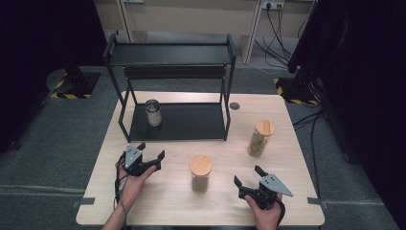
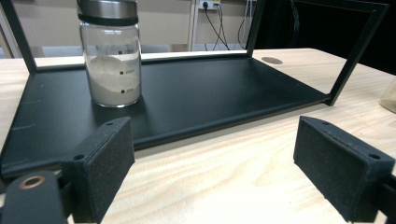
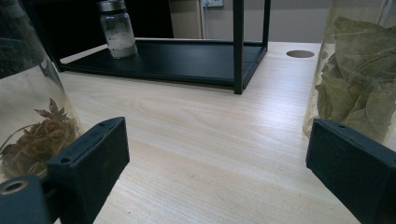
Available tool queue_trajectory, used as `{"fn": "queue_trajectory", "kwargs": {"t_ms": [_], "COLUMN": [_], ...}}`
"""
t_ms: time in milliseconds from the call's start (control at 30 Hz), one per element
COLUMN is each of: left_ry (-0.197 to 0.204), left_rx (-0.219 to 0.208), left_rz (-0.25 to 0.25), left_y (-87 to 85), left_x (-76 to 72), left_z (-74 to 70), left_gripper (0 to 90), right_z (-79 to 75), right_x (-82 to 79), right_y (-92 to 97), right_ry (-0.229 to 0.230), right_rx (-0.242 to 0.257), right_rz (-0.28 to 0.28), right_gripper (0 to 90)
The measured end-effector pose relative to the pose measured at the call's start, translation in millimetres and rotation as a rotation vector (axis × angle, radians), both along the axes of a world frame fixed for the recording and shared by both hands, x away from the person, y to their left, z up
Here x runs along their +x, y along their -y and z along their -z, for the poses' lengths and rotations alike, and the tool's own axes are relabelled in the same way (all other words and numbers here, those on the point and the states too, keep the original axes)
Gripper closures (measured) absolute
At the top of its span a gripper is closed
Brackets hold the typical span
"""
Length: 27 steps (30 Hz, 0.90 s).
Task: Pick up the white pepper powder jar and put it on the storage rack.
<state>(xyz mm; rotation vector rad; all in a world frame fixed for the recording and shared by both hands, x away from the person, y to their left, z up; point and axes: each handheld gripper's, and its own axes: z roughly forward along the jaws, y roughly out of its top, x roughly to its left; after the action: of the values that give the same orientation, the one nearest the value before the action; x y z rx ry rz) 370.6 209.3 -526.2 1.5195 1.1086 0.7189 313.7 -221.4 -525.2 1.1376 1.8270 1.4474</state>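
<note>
Mid jar: clear glass jar w/ round wooden lid and brown dried bits inside (image 1: 200,173), upright on the pale wood worktop (image 1: 163,201), between both hands, front-centre.
L gripper: left gripper (image 1: 152,154), jaws wide, nothing between them; sits left of the mid jar, nose aimed at the black metal two-tier rack (image 1: 172,56), not at the jar.
R gripper: right gripper (image 1: 248,175), jaws wide, empty; sits just right of the mid jar, slightly nearer the person.
Key relation: mid jar lies left of the R jaws and just beside them; in the right gripper view it fills the left edge (image 3: 28,116). R hand looks nearer than L.
Axis: jar's long axis vertical, so a level side-on grip fits.
Other jars: leaf-filled glass jar w/ wooden lid (image 1: 260,138) well apart, far right; metal-lidded glass jar of white powder (image 1: 153,112) on rack's lower shelf.
</note>
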Motion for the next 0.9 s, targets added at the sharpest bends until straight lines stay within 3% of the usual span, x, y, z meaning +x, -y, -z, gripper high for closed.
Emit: {"fn": "queue_trajectory", "kwargs": {"t_ms": [533, 900], "left_ry": [-0.007, 0.006], "left_rx": [-0.024, -0.025], "left_rz": [0.036, 0.047], "left_y": [-0.1, 0.8], "left_x": [-23.7, -33.0], "left_z": [8.7, 5.8], "left_gripper": [11.9, 11.8], "right_z": [0.0, 0.0], "right_x": [-0.3, -0.4], "right_y": [-0.1, 0.0], "right_ry": [0.001, 0.001], "right_rx": [0.0, 0.002], "right_rz": [0.002, 0.002], "right_gripper": [6.4, 6.4]}}
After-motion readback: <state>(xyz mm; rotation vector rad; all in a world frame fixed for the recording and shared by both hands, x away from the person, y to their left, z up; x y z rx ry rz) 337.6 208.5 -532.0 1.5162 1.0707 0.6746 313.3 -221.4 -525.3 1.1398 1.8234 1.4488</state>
